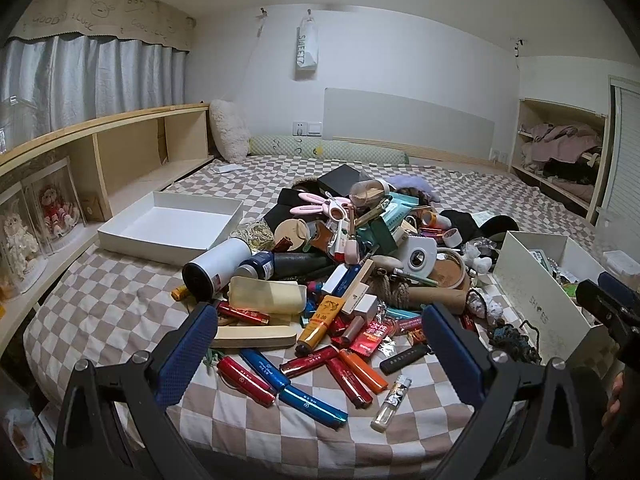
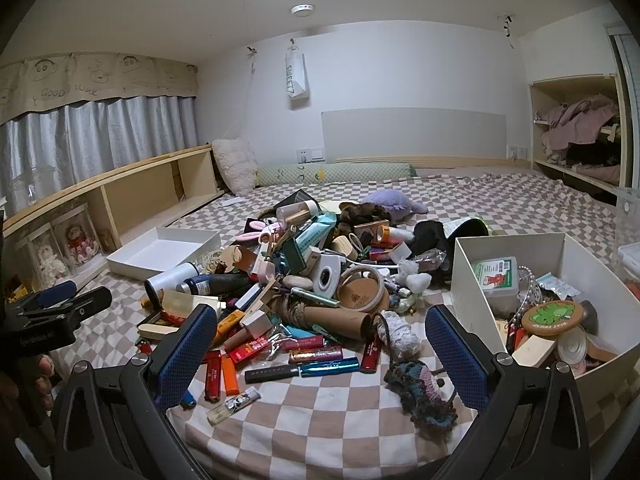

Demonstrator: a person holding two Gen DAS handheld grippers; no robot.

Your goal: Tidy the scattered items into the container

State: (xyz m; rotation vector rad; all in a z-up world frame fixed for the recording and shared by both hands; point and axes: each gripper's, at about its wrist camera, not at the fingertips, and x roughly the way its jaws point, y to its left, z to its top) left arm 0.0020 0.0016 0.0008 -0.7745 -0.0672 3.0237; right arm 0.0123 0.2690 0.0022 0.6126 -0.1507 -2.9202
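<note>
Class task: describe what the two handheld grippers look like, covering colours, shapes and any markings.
Both are alike. The left gripper and the right gripper each have a black angular frame with silver pivot screws and two flat fingers faced with blue dimpled pads. The left one's body carries small white lettering, too small to read.

A bed (image 1: 120,308) covered in a brown-and-white checked sheet is seen. On it are spread a heap of small items (image 1: 344,264), a shallow white tray (image 1: 172,228) at the left, and a white box (image 2: 560,280) at the right, partly filled.
</note>
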